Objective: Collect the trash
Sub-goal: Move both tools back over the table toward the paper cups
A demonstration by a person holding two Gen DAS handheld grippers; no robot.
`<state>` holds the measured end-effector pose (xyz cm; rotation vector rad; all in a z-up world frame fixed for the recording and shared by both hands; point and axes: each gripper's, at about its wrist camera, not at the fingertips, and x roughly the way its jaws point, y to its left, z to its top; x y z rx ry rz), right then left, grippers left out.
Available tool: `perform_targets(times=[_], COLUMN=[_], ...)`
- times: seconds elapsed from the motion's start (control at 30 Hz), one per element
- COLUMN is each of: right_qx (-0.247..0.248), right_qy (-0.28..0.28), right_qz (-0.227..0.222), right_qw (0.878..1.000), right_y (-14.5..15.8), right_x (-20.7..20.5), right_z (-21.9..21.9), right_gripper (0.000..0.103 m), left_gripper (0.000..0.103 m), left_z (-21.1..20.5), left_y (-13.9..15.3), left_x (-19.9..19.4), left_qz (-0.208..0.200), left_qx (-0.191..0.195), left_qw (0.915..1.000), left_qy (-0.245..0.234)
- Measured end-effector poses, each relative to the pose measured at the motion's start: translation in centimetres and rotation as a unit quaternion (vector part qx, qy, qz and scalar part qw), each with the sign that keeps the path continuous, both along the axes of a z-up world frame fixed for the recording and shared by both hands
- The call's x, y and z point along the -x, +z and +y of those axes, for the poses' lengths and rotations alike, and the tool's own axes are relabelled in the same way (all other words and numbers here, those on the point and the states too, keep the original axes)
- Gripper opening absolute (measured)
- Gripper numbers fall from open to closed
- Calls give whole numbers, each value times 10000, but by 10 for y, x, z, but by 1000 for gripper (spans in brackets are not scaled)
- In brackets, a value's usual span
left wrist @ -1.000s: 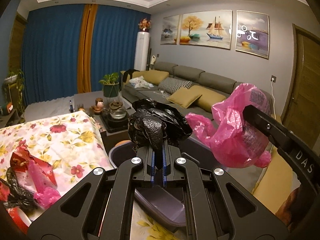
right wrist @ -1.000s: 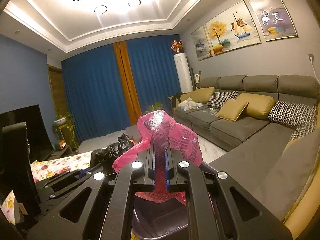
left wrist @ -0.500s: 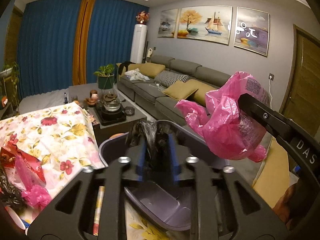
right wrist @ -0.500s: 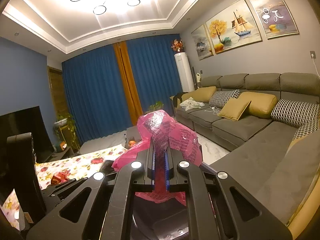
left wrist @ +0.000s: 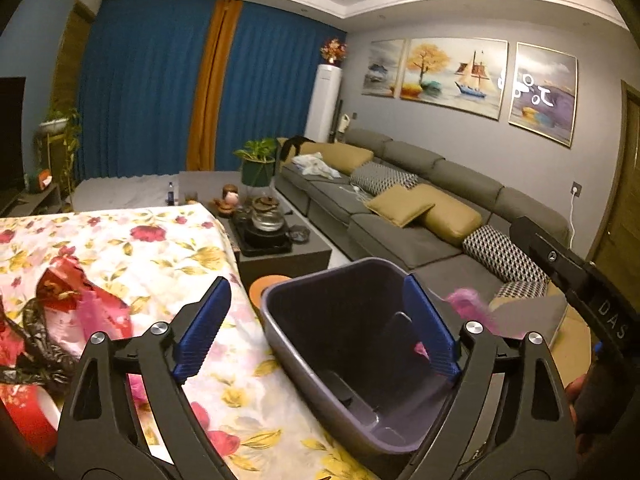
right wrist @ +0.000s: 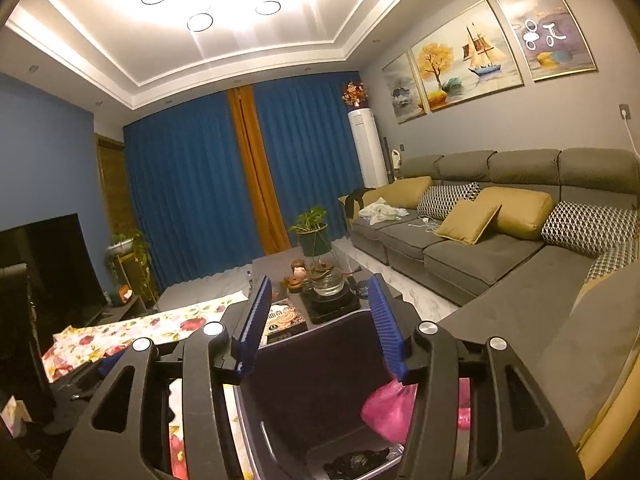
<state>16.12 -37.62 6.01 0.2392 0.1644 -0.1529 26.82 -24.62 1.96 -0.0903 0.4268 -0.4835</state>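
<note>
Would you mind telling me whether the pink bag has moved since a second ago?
Yes. The pink bag has dropped out of the right gripper, now open, and sits low inside the bin.

bins 1 [left wrist: 304, 344]; pink bags 1 [right wrist: 390, 408]; black bags 1 [right wrist: 356, 460]; paintings 3 [left wrist: 450, 70]

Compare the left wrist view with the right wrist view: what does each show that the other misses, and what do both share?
Only the left wrist view shows the leftover trash, red, pink and black wrappers lying on the floral tablecloth, and the open left gripper.

Only the right wrist view shows the black bag at the bottom of the bin, the ceiling lights, and the open right gripper.

Both show the dark bin, the pink bag dropping into it, the grey sofa, blue curtains and wall paintings.
</note>
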Motion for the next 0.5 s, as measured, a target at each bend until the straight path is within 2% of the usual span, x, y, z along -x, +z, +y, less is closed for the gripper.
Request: perform_targets(times=[0.07, 0.23, 0.5], right_qx=[11, -20, 69], right_qy=[19, -5, 55], right_qz=[-19, -5, 123], right_qw=[10000, 10000, 9999], right_y=[1, 1, -4], right_x=[0, 5, 18], right_z=[1, -1, 14], right_gripper=[58, 58, 69], left_gripper=[89, 89, 90], left_z=[4, 15, 36], left_y=[2, 7, 4], left_x=[5, 14, 36], left_qz=[-37, -60, -126], left_qx=[16, 28, -166], left_qw=[10000, 9999, 9993], left_qy=[41, 119, 323])
